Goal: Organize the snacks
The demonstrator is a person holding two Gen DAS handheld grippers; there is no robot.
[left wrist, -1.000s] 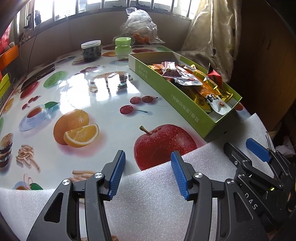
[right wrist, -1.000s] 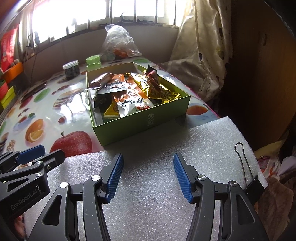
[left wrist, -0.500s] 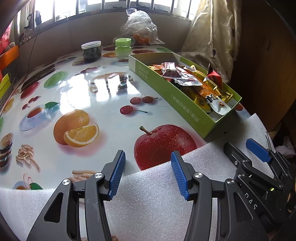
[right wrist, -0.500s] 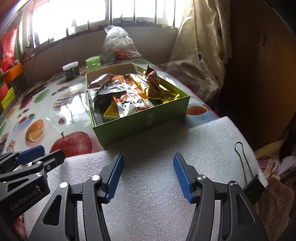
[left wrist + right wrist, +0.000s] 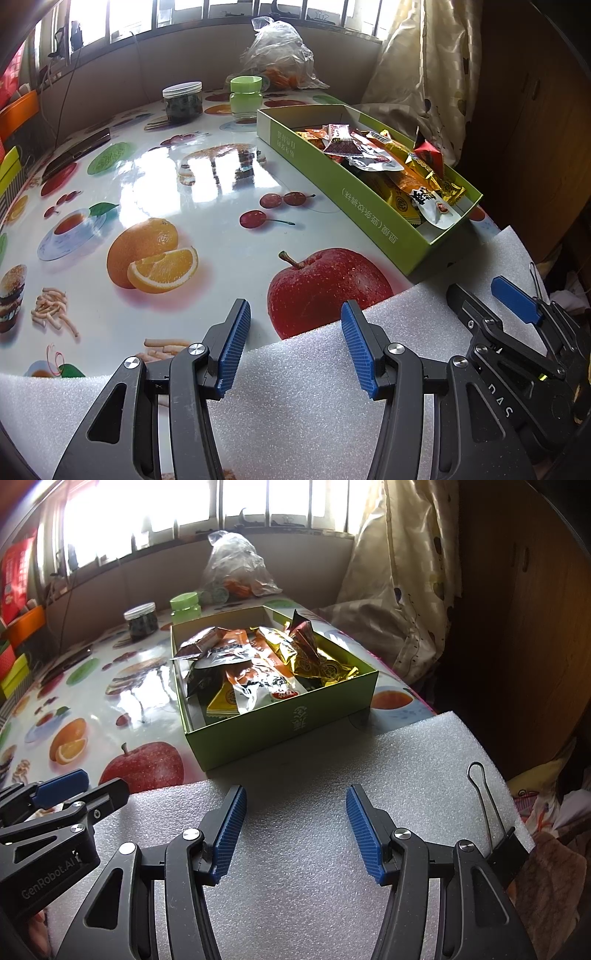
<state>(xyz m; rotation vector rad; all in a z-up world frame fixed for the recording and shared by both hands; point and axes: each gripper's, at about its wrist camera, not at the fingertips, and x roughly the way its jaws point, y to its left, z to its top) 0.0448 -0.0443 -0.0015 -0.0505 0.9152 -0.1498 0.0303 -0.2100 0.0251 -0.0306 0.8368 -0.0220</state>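
A green cardboard box [image 5: 288,723] [image 5: 369,218] stands on the fruit-print table, filled with several snack packets [image 5: 258,664] [image 5: 391,166] in orange, gold, white and dark wrappers. My left gripper [image 5: 293,326] hovers open over the near edge of a white foam sheet [image 5: 314,406], left of the box, with nothing between its blue pads. Over the same foam sheet [image 5: 303,812], just short of the box's front wall, my right gripper [image 5: 295,805] is open and empty too. Each gripper shows at the edge of the other's view.
Behind the box stand a dark-filled jar [image 5: 183,101], a green-lidded jar [image 5: 245,96] and a crumpled plastic bag [image 5: 280,55]. A binder clip [image 5: 491,812] holds the foam's right corner. A curtain [image 5: 406,572] hangs at the right; a dark flat object [image 5: 77,151] lies far left.
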